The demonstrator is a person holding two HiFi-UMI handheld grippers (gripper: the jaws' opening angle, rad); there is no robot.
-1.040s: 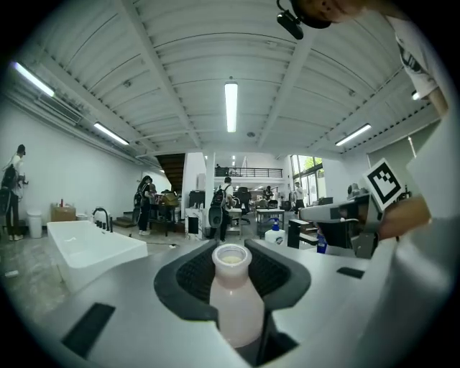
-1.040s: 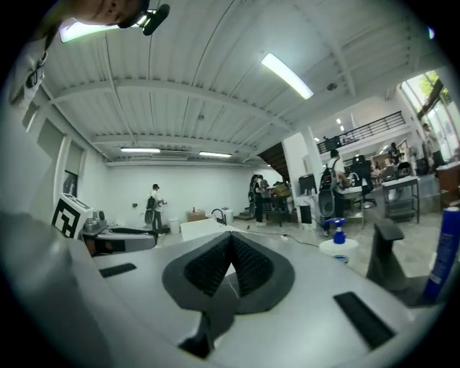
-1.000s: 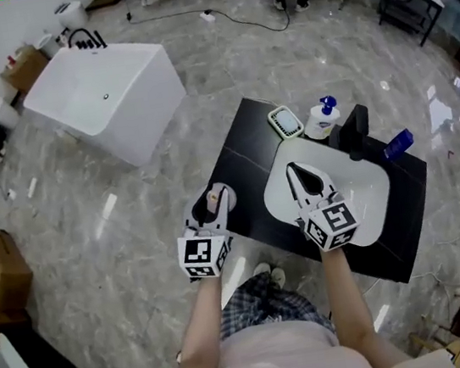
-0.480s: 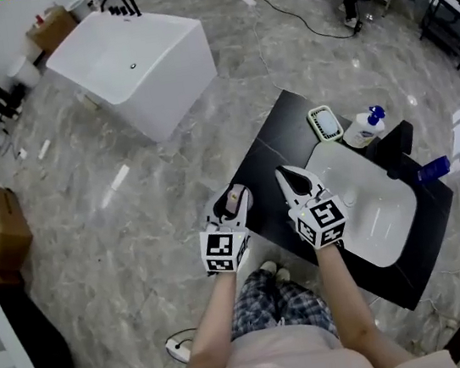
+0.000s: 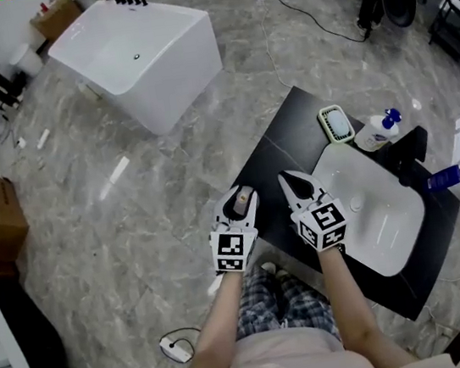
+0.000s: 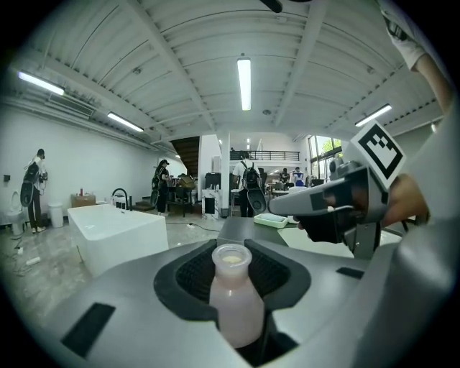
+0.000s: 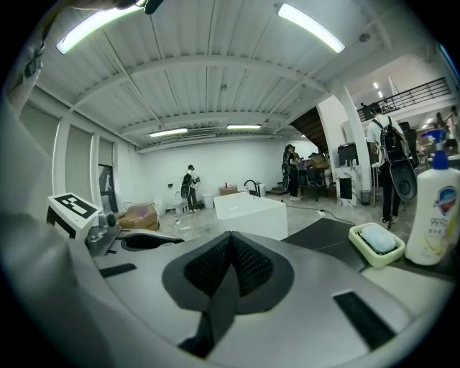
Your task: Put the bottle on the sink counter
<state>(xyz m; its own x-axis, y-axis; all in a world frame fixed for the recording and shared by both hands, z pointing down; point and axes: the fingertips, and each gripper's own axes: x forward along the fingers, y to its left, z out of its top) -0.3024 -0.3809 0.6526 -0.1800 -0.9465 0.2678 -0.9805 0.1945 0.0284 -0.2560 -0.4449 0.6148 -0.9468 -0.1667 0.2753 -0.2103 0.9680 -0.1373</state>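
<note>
Head view: steeply down over the black counter (image 5: 285,149). Gripper views: low, near-level, facing the white bathtub (image 6: 118,233), shared by all.

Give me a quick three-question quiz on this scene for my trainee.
1. True or false: the right tongs are shut and empty.
2. What stands right beside the soap dish? A) pump bottle B) bathtub C) cardboard box
3. Fill in: the left tongs grip a small ____.

Key
1. True.
2. A.
3. bottle.
</note>
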